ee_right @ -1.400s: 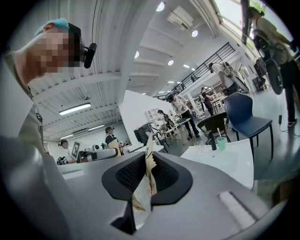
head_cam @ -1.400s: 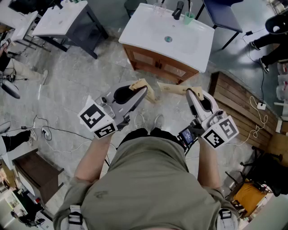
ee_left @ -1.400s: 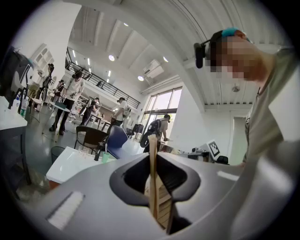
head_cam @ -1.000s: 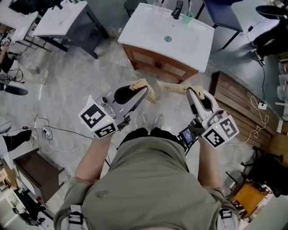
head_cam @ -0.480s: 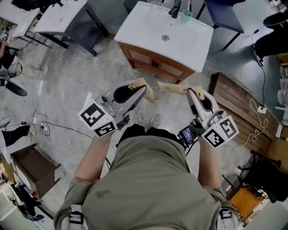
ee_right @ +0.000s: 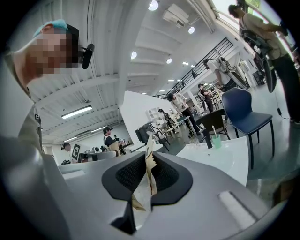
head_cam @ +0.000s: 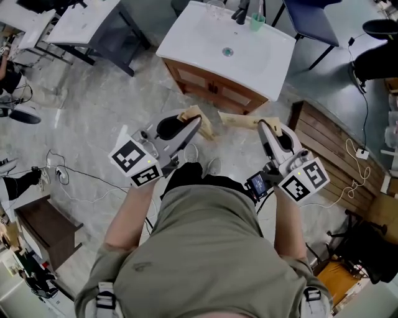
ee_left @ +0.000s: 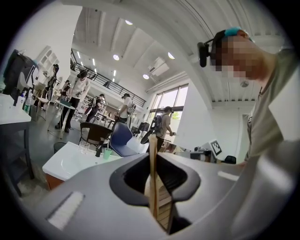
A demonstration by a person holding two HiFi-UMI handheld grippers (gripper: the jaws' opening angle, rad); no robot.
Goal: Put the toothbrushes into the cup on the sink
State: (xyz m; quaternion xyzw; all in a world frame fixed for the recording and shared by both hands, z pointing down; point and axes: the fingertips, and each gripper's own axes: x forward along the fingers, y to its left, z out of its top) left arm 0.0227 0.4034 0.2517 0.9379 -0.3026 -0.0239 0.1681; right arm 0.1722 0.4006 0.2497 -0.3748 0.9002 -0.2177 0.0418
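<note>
The person stood on the grey floor (head_cam: 93, 112) in the lower half of the head view, holding both grippers out level towards the sink. The left gripper (head_cam: 198, 122) sat just left of centre. Its own view showed its two wooden jaws closed together edge-on, with nothing held between them. The right gripper (head_cam: 231, 120) sat just right of centre, and its jagged-edged jaws likewise met, empty. Each carried its marker cube near the person's wrist, and the two jaw tips lay near each other but apart.

The white sink (head_cam: 199, 37) stood at the upper centre of the head view on a brown wooden cabinet (head_cam: 211, 87), well apart from both grippers. The green cup (head_cam: 257, 23) stood at the sink's far rim, just right of the dark faucet (head_cam: 241, 11), and the drain (head_cam: 227, 52) lay in the basin below them. In the right gripper view one pale toothbrush (ee_right: 213, 131) stood upright in the cup, leaning slightly. A clear glass (ee_left: 84, 147) showed to the left of the faucet in the left gripper view, though what it held could not be made out. A blue chair (head_cam: 311, 18) stood behind the sink at the upper right, and other people were visible in the background of both gripper views.
</note>
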